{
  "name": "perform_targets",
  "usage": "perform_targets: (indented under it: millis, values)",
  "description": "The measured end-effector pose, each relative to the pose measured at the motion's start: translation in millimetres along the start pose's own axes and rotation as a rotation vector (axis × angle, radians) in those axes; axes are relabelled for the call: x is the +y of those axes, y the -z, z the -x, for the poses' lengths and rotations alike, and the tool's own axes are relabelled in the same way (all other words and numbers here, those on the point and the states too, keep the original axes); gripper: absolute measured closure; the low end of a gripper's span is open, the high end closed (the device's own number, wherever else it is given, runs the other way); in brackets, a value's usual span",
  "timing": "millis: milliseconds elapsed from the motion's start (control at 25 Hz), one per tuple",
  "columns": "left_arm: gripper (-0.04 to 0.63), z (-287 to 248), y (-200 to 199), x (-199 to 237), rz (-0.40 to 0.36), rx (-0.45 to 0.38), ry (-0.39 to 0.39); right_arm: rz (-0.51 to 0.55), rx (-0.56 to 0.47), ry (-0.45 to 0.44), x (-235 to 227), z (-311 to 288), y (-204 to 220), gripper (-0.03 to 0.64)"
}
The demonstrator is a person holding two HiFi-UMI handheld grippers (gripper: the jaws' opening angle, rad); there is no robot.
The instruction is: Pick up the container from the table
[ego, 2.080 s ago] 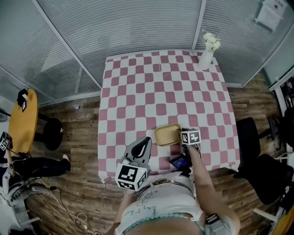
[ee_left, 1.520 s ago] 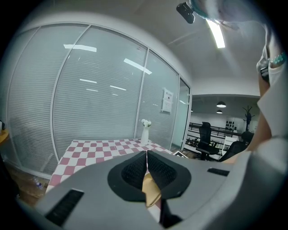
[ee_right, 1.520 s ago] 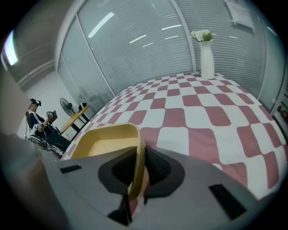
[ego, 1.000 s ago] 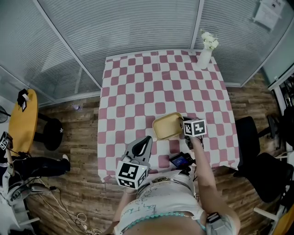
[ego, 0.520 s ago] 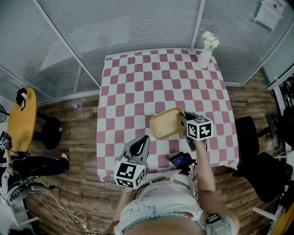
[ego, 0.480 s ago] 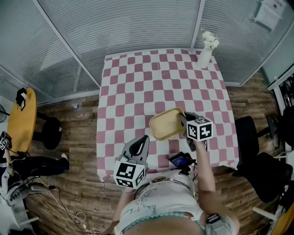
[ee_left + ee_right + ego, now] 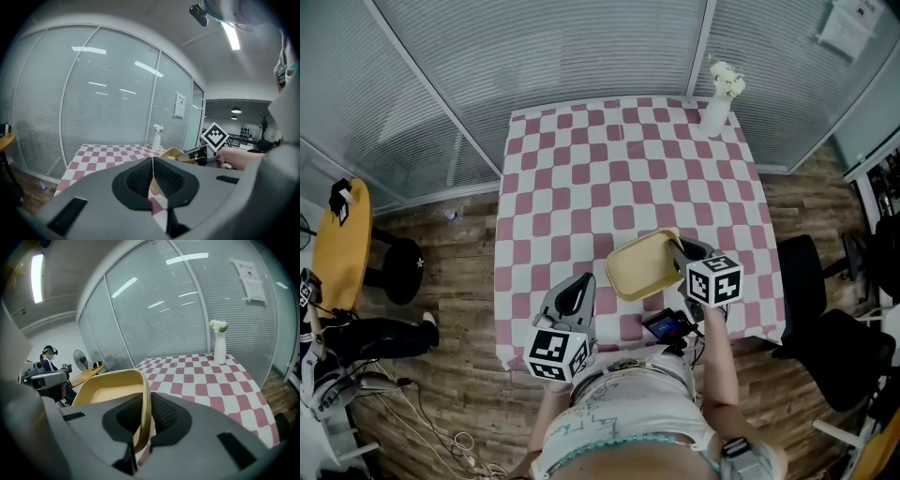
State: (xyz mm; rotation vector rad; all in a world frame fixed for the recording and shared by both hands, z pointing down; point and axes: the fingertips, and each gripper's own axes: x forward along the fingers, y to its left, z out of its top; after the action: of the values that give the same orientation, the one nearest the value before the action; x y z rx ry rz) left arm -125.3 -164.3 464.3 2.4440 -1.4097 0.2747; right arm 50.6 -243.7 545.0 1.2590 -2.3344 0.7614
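Observation:
The yellow container (image 7: 644,264) is a shallow empty tub, lifted off the red-and-white checked table (image 7: 581,178) and tilted. My right gripper (image 7: 681,251) is shut on its right-hand rim; in the right gripper view the rim (image 7: 143,413) is pinched between the two dark pads and the tub (image 7: 108,387) stretches out to the left. My left gripper (image 7: 572,300) hangs at the table's near edge with jaws shut and nothing between them. The left gripper view shows its pads (image 7: 140,180) pressed together, with the container (image 7: 176,153) beyond.
A white vase of flowers (image 7: 720,101) stands at the table's far right corner. A small dark device (image 7: 664,327) lies near the front edge. Glass walls with blinds enclose the far side. A black chair (image 7: 834,328) sits right, a round yellow table (image 7: 342,246) left.
The right gripper has lifted the container off the table and drawn it nearer, with the tub now tilted. The left gripper has barely shifted.

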Motion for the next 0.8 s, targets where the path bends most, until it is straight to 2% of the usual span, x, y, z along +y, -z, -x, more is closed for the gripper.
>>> perform_targets:
  millis: [400, 800]
  values:
    - [0.577, -1, 11, 9, -0.005, 0.027, -0.029, -0.042, -0.027, 0.004, 15, 23, 6, 0.597]
    - [0.578, 2, 12, 18, -0.014, 0.019, -0.072, 0.03, -0.11, -0.05, 51, 42, -25, 0.597]
